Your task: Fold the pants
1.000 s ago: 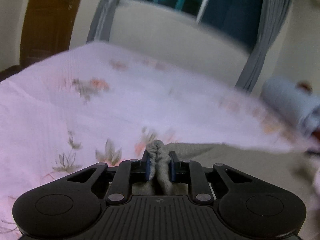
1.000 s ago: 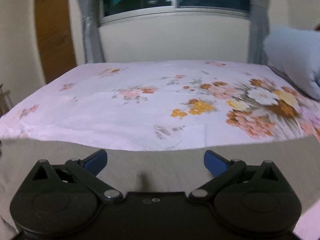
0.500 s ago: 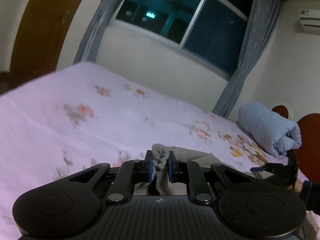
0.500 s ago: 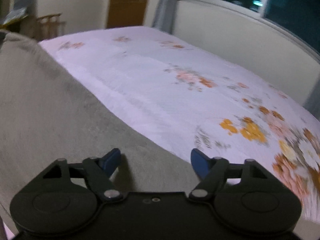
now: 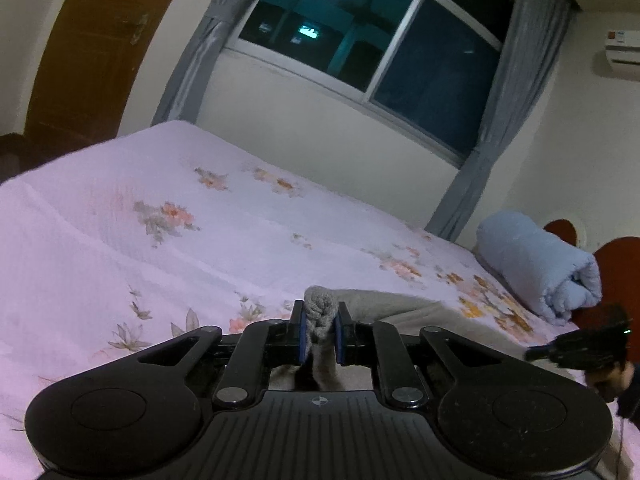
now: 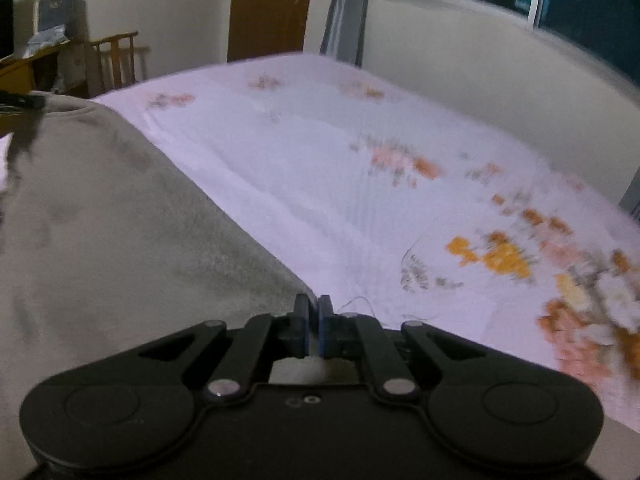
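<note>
The grey pants (image 6: 100, 232) lie spread on the pink floral bed sheet (image 6: 320, 152). My left gripper (image 5: 319, 330) is shut on a bunched fold of the grey pants (image 5: 319, 306), held a little above the bed. My right gripper (image 6: 313, 322) is shut at the far edge of the pants cloth; the edge seems pinched between the pads, but the contact is hard to see. In the left wrist view, the right gripper (image 5: 580, 346) shows at the right over the cloth. The left gripper (image 6: 20, 100) shows at the far left of the right wrist view.
A rolled light-blue quilt (image 5: 536, 264) lies at the head of the bed by a red headboard (image 5: 616, 252). A wall with a window (image 5: 380, 40) and grey curtains runs behind the bed. A wooden chair (image 6: 116, 60) and a brown door (image 6: 268, 8) stand beyond the bed's left end.
My right gripper's jaws have gone from wide open to shut at the pants' edge, and it has turned left. My left gripper has kept its grip and tilted upward.
</note>
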Demonstrator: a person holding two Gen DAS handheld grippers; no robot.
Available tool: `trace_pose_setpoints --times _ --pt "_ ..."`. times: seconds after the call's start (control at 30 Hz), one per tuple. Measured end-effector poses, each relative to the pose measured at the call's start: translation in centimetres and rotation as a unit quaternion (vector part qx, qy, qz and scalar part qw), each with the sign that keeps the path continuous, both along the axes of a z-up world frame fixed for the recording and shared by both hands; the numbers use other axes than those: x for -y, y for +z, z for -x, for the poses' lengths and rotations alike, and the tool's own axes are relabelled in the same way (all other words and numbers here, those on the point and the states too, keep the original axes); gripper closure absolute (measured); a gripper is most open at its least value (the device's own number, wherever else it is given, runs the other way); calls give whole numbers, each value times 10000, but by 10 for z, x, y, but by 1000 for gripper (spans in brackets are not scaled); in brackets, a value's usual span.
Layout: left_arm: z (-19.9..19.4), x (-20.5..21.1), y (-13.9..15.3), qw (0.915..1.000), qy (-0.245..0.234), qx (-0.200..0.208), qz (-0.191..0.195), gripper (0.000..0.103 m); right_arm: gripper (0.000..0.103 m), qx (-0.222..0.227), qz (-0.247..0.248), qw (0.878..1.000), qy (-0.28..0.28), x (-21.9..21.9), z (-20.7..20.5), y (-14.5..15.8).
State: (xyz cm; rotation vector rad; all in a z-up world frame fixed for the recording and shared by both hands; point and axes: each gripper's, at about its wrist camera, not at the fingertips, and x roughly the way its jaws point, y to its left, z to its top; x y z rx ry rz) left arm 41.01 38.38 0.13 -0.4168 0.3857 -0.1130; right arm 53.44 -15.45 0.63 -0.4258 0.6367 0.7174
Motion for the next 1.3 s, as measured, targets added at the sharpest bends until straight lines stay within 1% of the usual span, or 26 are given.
trace_pose_setpoints --times 0.07,0.13,0.2,0.23,0.27,0.33,0.37,0.4,0.43,0.47,0.5,0.53,0.63,0.67,0.7,0.77,0.8,0.87,0.9,0.97,1.0,1.03,1.07,1.13,1.23,1.3 --pt "21 -3 11 9997 -163 148 75 90 103 179 70 9998 83 7 36 26" --pt "45 -1 20 9989 -366 278 37 90 103 350 184 9990 189 17 86 50" --pt "73 0 21 9979 -556 313 92 90 103 396 204 9988 209 25 132 64" --pt "89 0 19 9980 -572 266 90 89 103 266 173 9993 205 30 162 66" --pt "104 0 14 9980 -587 193 100 86 103 160 195 9994 226 32 182 64" --pt "138 -1 -5 9990 -383 -175 152 77 103 107 231 9994 229 35 237 47" --pt "152 -1 -15 9986 -206 -490 78 58 94 133 270 9993 216 36 258 35" --pt "171 -1 -28 9959 207 -884 -4 31 77 189 373 9990 125 35 275 21" --pt "190 0 -36 9928 590 -1037 36 23 72 260 433 9986 -149 38 293 8" --pt "208 2 -44 9907 778 -1110 87 22 73 258 289 9986 -368 43 304 2" --pt "224 6 -49 9876 927 -1263 80 23 73 165 39 9978 -638 51 312 -2" --pt "240 12 -53 9844 1135 -1331 204 23 73 29 -250 9948 -990 59 318 -4" --pt "270 29 -57 9822 1279 -1192 690 24 72 -210 -967 9774 -1867 82 326 -8" --pt "274 33 -57 9813 1299 -1114 885 30 72 -255 -1106 9725 -2035 87 325 -10" --pt "274 35 -58 9799 1301 -1087 1050 36 71 -292 -1231 9681 -2164 90 326 -11" --pt "264 40 -59 9778 1227 -1061 1327 39 72 -457 -1587 9584 -2329 95 325 -13" --pt "258 42 -59 9767 1197 -1032 1451 43 71 -574 -1786 9520 -2419 99 324 -15" --pt "242 43 -60 9726 1112 -1047 1755 47 69 -912 -2196 9340 -2667 107 318 -24" --pt "235 51 -63 9716 1088 -1046 1823 48 69 -1039 -2358 9264 -2747 108 313 -27" --pt "217 54 -64 9705 1058 -1109 1859 51 69 -1106 -2475 9183 -2884 112 320 -34" --pt "209 56 -65 9698 1115 -1186 1816 60 69 -1140 -2521 9150 -2938 110 317 -36" --pt "203 55 -65 9688 1155 -1241 1809 66 69 -1173 -2570 9121 -2972 108 319 -41" --pt "200 53 -65 9678 1188 -1263 1824 82 69 -1240 -2611 9091 -3001 107 317 -44" --pt "197 48 -64 9678 1165 -1287 1823 83 69 -1408 -2709 9018 -3059 105 312 -51" --pt "201 52 -64 9726 1051 -1295 1620 84 69 -1681 -2912 8871 -3163 103 307 -64" --pt "205 51 -66 9723 1093 -1250 1647 83 69 -1841 -3059 8772 -3209 100 306 -72"
